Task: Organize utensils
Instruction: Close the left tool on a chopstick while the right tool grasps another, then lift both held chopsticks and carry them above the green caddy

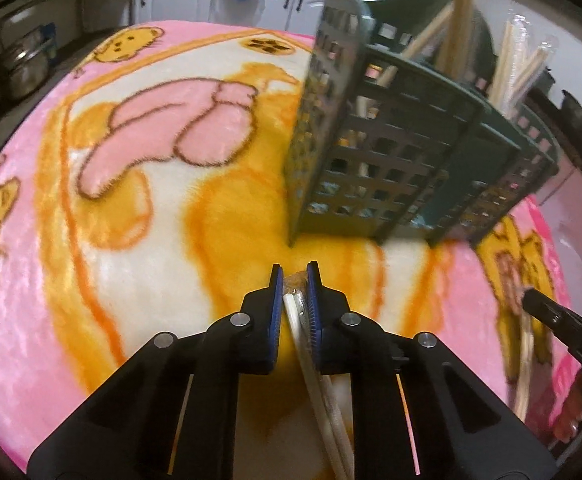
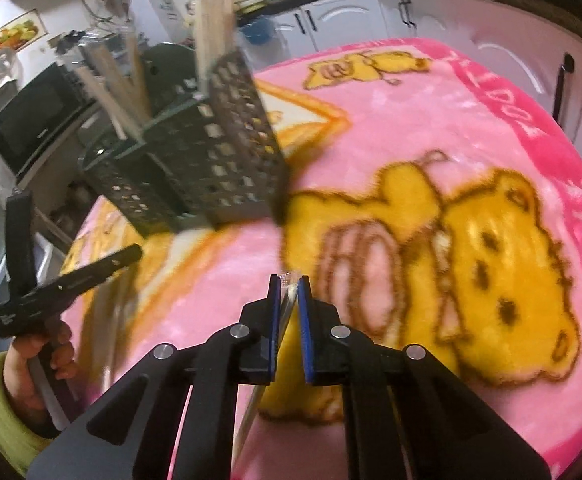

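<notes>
Both grippers have a load in hand, so the job looks mid-way, not near its end. The left gripper (image 1: 295,280) has its blue pads nearly together, pinching a wrapped pair of chopsticks (image 1: 315,364) whose clear wrapper tip pokes out past the fingertips while the pale sticks run back under the claw toward the near edge of the blanket (image 1: 139,208). The right gripper (image 2: 289,285) is likewise almost closed on a second wrapped pair (image 2: 289,300); only a thin sliver of stick and a crinkle of wrapper show between its pads, and the rest trails down out of view. Neither pair is in the holder yet. The green lattice caddy (image 1: 403,152) stands on the blanket toward its far side, ahead of the left gripper and to the right gripper's left, and it already holds several wrapped chopstick bundles (image 1: 463,16) standing upright in its compartments, which I judge to be the part of the sorting already done. In the left wrist view another long pale stick (image 1: 525,364) seems to lie on the blanket near its right edge, beside the other tool, though blur makes it hard to be sure; if so, more is left after these two. What remains, as I judge it, is to carry both held pairs over the caddy's rim and drop them in.
</notes>
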`<state>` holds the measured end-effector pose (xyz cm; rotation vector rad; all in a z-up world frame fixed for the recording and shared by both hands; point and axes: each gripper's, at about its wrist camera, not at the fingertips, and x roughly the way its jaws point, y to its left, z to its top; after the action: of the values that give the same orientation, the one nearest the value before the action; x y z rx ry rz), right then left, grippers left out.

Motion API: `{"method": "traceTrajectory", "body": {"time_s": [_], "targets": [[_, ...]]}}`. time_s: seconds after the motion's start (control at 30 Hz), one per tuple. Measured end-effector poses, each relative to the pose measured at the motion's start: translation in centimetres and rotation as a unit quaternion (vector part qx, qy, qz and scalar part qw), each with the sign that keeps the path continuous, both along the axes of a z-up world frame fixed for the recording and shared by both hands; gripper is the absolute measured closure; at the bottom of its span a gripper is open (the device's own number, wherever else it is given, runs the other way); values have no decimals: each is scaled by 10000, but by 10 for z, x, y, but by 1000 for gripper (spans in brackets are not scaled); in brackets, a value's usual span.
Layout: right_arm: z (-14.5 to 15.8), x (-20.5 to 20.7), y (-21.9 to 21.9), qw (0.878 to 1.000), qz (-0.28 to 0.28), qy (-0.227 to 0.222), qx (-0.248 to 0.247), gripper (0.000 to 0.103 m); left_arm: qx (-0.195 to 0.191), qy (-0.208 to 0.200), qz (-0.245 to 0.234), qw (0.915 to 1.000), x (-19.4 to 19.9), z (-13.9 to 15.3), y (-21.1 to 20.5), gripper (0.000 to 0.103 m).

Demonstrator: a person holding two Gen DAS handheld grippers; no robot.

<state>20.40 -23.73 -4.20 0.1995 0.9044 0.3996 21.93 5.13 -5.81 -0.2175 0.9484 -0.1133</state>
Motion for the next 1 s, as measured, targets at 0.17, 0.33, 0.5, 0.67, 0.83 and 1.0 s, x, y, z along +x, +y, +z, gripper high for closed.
{"method": "traceTrajectory", "body": {"time_s": [0.17, 0.33, 0.5, 0.67, 0.83, 1.0], "targets": [[20, -9, 13, 9991, 280, -308, 112, 95, -199, -149, -260, 9994, -14, 15, -13, 95], [41, -17, 26, 9970, 488, -589, 147, 96, -239, -478, -421, 9977, -25, 41, -23, 96], [60, -24, 36, 9943, 642, -842, 134, 96, -215, -769, -526, 9954, -33, 65, -29, 96], [78, -28, 41, 9914, 719, -1089, 125, 97, -171, -1013, -594, 9929, -37, 85, -33, 96], [97, -34, 41, 9877, 739, -1369, 136, 97, -149, -1234, -642, 9902, -38, 103, -33, 96], [116, -38, 39, 9826, 756, -1689, 145, 97, -150, -1508, -664, 9862, -37, 125, -34, 96]]}}
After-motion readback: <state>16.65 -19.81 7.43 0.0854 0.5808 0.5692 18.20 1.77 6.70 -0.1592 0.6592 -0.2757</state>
